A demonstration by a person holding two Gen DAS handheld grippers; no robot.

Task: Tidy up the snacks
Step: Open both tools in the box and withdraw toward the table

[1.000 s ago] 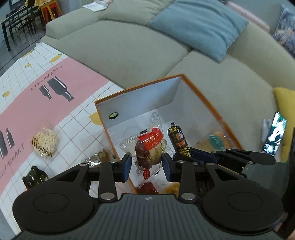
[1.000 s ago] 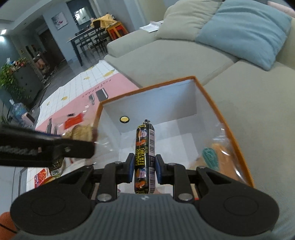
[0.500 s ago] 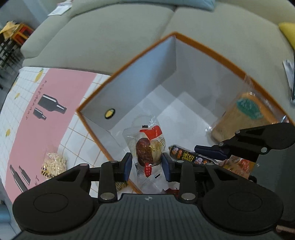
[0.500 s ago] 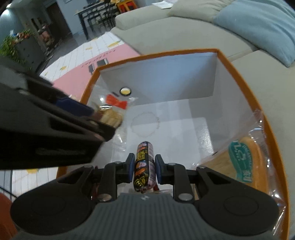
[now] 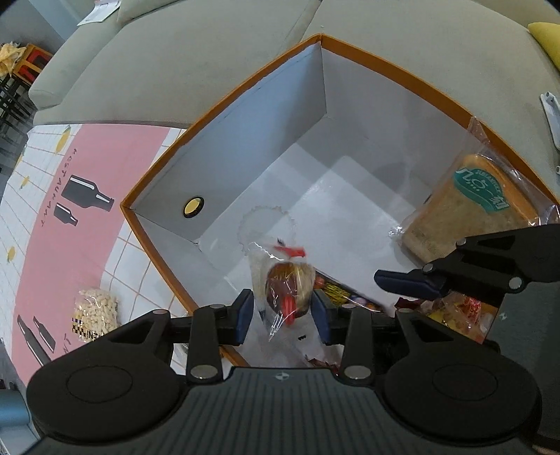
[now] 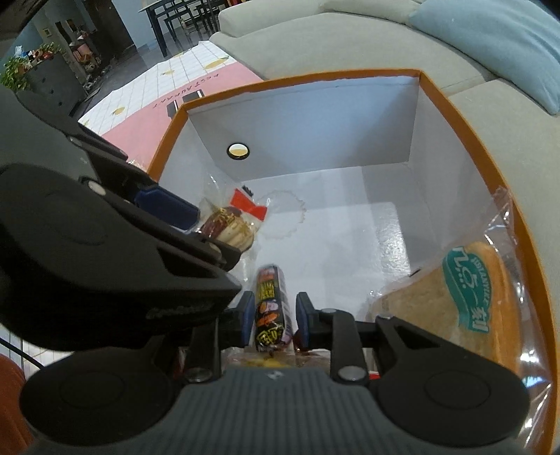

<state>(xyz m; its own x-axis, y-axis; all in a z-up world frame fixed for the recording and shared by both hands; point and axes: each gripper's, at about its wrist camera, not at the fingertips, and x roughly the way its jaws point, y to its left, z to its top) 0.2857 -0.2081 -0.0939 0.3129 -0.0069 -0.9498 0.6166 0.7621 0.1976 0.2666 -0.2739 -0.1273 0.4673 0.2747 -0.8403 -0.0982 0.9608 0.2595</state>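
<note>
An orange-rimmed white box (image 5: 224, 105) (image 6: 465, 140) stands at the sofa's edge. My left gripper (image 5: 282, 311) sits over its near corner with the jaws parted around a clear-wrapped brown cake with a red label (image 5: 288, 283), which also shows in the right wrist view (image 6: 229, 225). My right gripper (image 6: 273, 316) is inside the box with its jaws parted around a black sausage stick (image 6: 271, 308). A bagged bread slice (image 5: 469, 206) (image 6: 465, 301) leans on the right wall. Several colourful snacks (image 5: 455, 311) lie at the box's near end.
A pink and white grid tablecloth (image 5: 52, 196) lies left of the box, with a bag of pale puffed snacks (image 5: 92, 311) on it. The grey-green sofa (image 5: 182, 56) runs behind the box, with a blue cushion (image 6: 497, 38). Dark chairs (image 6: 182, 21) stand far back.
Both grippers have lowered into the box. The jaws of both have parted, loosening their grip on the cake and the sausage stick.
</note>
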